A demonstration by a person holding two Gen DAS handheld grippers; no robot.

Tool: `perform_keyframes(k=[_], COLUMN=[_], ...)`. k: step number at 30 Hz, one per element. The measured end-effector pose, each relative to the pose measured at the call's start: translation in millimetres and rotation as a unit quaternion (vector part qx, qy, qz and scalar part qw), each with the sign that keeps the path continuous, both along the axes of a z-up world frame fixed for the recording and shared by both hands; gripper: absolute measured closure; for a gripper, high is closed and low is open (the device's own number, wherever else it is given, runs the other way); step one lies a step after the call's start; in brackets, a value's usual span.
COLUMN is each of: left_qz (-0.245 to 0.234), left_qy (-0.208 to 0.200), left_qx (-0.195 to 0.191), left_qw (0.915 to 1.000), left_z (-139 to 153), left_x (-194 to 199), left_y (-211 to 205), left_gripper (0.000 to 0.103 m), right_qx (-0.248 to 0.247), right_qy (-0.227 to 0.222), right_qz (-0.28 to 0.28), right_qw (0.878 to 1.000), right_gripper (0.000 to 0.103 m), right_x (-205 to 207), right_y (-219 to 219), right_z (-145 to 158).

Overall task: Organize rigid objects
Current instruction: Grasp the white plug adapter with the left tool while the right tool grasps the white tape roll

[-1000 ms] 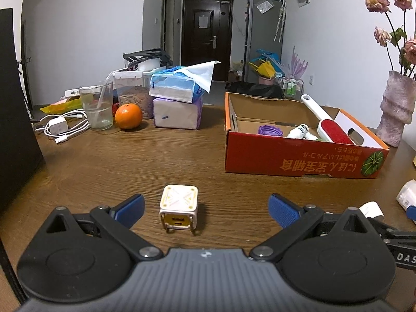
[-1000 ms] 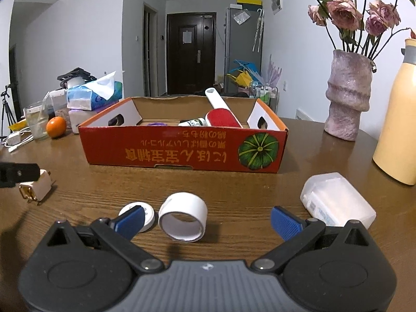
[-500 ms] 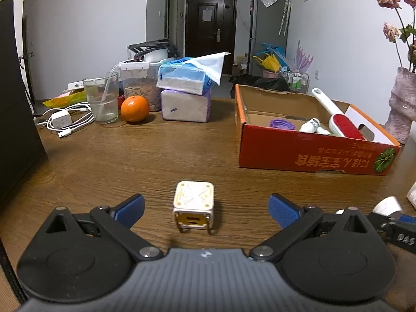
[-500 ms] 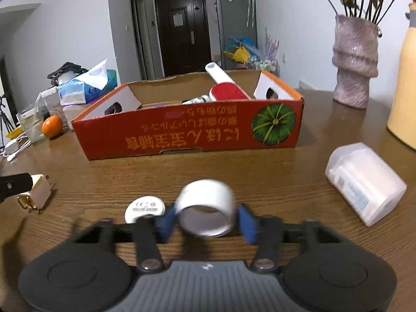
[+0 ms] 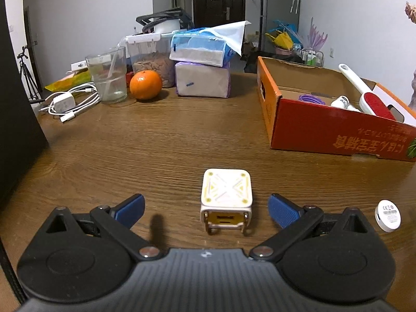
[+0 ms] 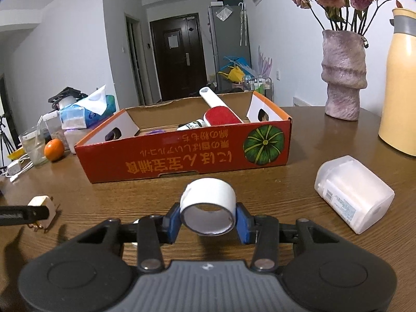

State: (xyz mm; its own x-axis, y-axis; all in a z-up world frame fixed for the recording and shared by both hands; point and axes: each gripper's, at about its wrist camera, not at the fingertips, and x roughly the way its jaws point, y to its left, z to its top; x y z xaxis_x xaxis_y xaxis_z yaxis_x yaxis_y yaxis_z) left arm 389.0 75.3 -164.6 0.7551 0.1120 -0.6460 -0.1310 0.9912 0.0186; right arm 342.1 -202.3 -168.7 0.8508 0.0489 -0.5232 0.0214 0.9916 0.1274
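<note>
Right gripper (image 6: pixel 208 221): I have its blue pads pinching the white tape roll (image 6: pixel 208 209) from both sides; the jaws have just closed onto it, and the roll sits between them with its open bore facing me, lifted clear of the wood.
Left gripper (image 5: pixel 206 208): I see its jaws spread wide, low over the tabletop (image 5: pixel 166 145), touching nothing.
White charger cube (image 5: pixel 226 200): it stands on the tabletop between my left pads, nearer the right-hand one, apart from both, prongs pointing back at me.
White round disc (image 5: pixel 388 215): it lies flat just outside the left gripper's right finger, toward the near right part of the tabletop.
Translucent plastic container (image 6: pixel 353 195): it lies on its side to the right of the held roll, near it but apart.
Red cardboard box (image 6: pixel 187 156): it is open-topped, just beyond the roll, toward the middle of the tabletop. Inside I make out a lint brush with a red head (image 6: pixel 221 114), a small white bottle (image 6: pixel 192 124) and something purple (image 5: pixel 310 100).
Far left edge: an orange (image 5: pixel 145 84), a glass with a straw (image 5: pixel 109 78), a white charger with its cable (image 5: pixel 66 102), and two stacked tissue packs (image 5: pixel 202 65).
Far right edge: a rough pinkish vase (image 6: pixel 343 72) holding dried roses, and a yellow flask (image 6: pixel 400 83) beside it.
</note>
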Motion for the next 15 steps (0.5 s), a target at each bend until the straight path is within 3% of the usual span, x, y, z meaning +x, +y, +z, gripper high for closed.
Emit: perform_keyframes(k=[3,9,11,13,15], left_qz=[-0.005,-0.024,-0.032,-0.037,-0.037], left_qy=[0.003,0.008,0.009,0.006,0.005], left_qx=[0.0,-0.011,-0.014,-0.018,-0.026], left_qw=[1.0,0.9996,0.9994,0.9991,0.999], left_z=[-2.9,-4.7,-5.2,-4.6,-4.3], left_x=[4.5,6.7,7.1,5.9,5.0], left_y=[0.8,-0.4,-1.6,-1.7,-0.8], left_gripper=[0.004,0.035,0.053,0.063,0.063], right_qx=[0.0,-0.001,-0.002,-0.003,-0.003], right_qy=[-0.002,-0.004,-0.005,-0.006,-0.007], right_qz=[0.0,0.0,-0.001,0.0,0.001], right_qw=[1.0,1.0,1.0,1.0,1.0], right_gripper=[0.061,0.061,0.061,0.061,0.061], right_x=[-0.2,-1.0,-1.1,-1.0,-1.8], right_y=[-0.1,0.6,0.4,0.7,1.1], right_z=[0.0,-0.3,-0.4,-0.3,-0.2])
